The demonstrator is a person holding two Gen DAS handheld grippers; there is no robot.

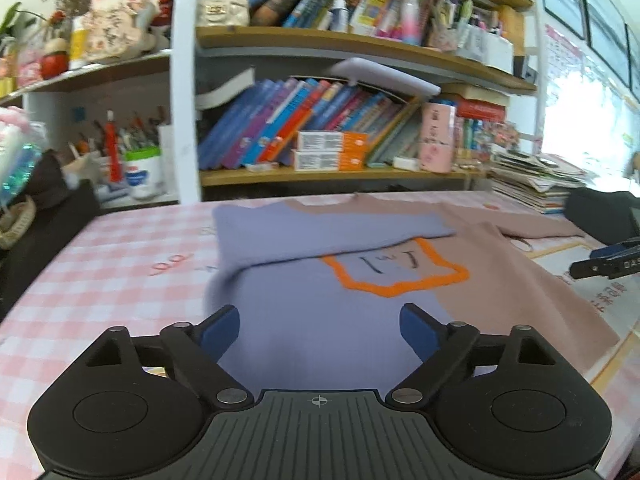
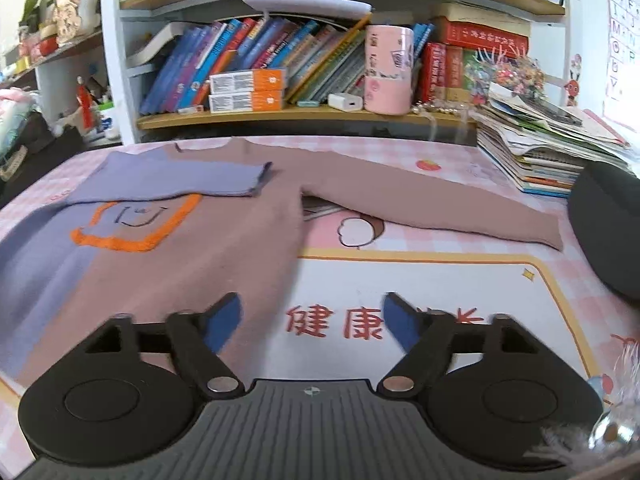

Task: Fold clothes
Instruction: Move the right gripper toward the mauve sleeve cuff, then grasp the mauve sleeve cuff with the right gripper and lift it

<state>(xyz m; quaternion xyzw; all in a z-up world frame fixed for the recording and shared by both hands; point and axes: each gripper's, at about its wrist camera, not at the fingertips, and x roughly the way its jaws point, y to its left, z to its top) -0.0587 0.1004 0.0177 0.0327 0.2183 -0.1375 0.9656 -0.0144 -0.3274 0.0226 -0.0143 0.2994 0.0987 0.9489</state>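
Nearest, the left gripper (image 1: 320, 330) and the right gripper (image 2: 312, 322) are seen spread wide with nothing between their blue pads, beyond which the purple-and-tan sweater (image 2: 192, 248) is laid flat on the pink checked tablecloth (image 1: 100, 264), its purple sleeve (image 1: 320, 228) folded across the chest, before the bookshelf (image 2: 304, 118).

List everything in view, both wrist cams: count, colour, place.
two-tone knit sweater: 1, purple and mauve, orange-outlined patch; flat on table, purple sleeve folded across chest, mauve sleeve spread out
checked table cover: 1, pink-white, under sweater
pink cylindrical tin: 1, lower shelf
orange-white boxes: 2, stacked, lower shelf
stack of magazines: 1, mixed colours, table's far right
left hand-held gripper: black, blue pads, open, empty
right hand-held gripper: same, open, empty
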